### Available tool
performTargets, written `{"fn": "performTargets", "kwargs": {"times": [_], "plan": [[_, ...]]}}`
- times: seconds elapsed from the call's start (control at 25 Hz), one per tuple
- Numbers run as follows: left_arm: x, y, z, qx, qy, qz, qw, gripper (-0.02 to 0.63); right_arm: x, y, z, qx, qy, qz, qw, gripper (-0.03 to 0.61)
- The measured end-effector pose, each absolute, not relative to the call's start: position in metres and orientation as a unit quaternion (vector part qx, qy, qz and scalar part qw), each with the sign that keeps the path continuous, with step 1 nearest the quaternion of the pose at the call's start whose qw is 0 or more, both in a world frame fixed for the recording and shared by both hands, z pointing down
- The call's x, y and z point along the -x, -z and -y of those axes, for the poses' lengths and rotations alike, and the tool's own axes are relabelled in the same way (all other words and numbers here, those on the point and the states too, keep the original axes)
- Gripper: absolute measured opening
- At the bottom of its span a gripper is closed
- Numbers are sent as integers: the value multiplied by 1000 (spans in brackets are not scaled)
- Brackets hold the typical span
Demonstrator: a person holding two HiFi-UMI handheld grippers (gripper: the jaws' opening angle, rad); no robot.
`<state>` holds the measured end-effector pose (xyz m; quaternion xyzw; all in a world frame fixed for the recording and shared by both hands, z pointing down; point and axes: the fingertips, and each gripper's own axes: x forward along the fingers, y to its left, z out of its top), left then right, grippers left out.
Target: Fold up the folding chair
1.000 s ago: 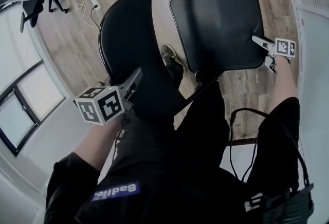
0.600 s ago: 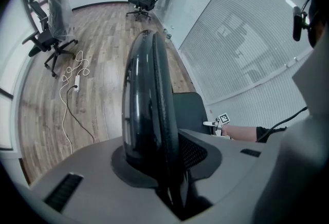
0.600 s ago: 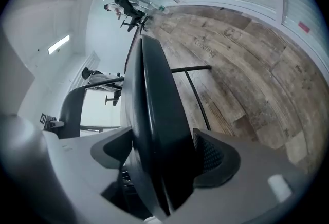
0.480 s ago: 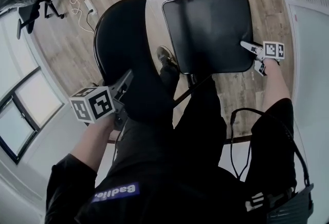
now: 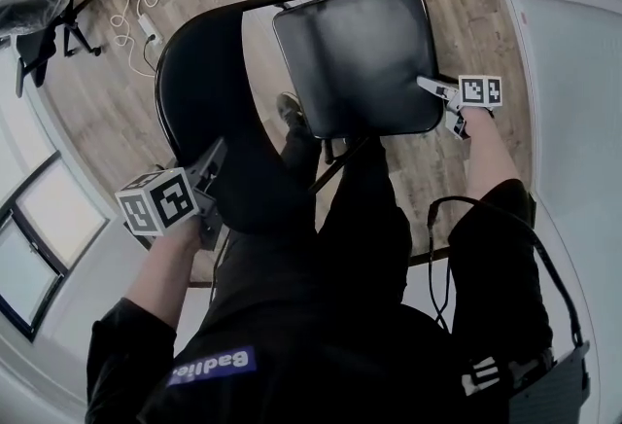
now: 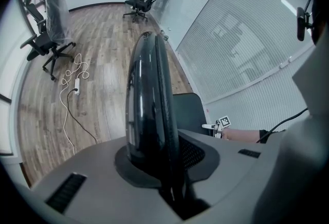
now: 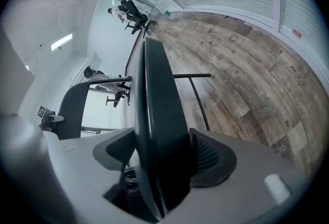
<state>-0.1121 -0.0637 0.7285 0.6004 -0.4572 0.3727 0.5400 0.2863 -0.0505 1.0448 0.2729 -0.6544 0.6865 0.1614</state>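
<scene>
A black folding chair hangs between my two grippers above the wood floor. Its curved backrest [image 5: 199, 91] is on the left and its padded seat [image 5: 355, 57] on the right, with thin metal legs below. My left gripper [image 5: 216, 158] bites the backrest's rim [image 6: 146, 94]; its jaws are closing with the rim pressed between them. My right gripper [image 5: 430, 85] clamps the seat's right edge [image 7: 159, 115]; its jaws are closing too, with the seat's edge filling the gap. The right gripper [image 6: 212, 126] shows small in the left gripper view beside the seat [image 6: 189, 110].
Office chairs [image 5: 44, 9] stand at the far left beside a white power strip and cable [image 5: 136, 18]. A blind-covered glass wall [image 5: 573, 72] runs along the right. The person's shoe [image 5: 292, 111] and legs are under the chair. A black cable [image 5: 437, 247] loops by the right arm.
Both grippers and the chair have shifted left and upward in the head view. Each gripper keeps its hold on the same part of the chair.
</scene>
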Motion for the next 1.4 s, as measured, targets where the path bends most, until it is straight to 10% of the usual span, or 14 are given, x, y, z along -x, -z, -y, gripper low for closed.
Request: {"fn": "performTargets", "kwargs": {"times": [1.4], "plan": [[204,-641,42,-596,-360,448,561,57,-115,-866,15,-270,-631,666,292,241]]}}
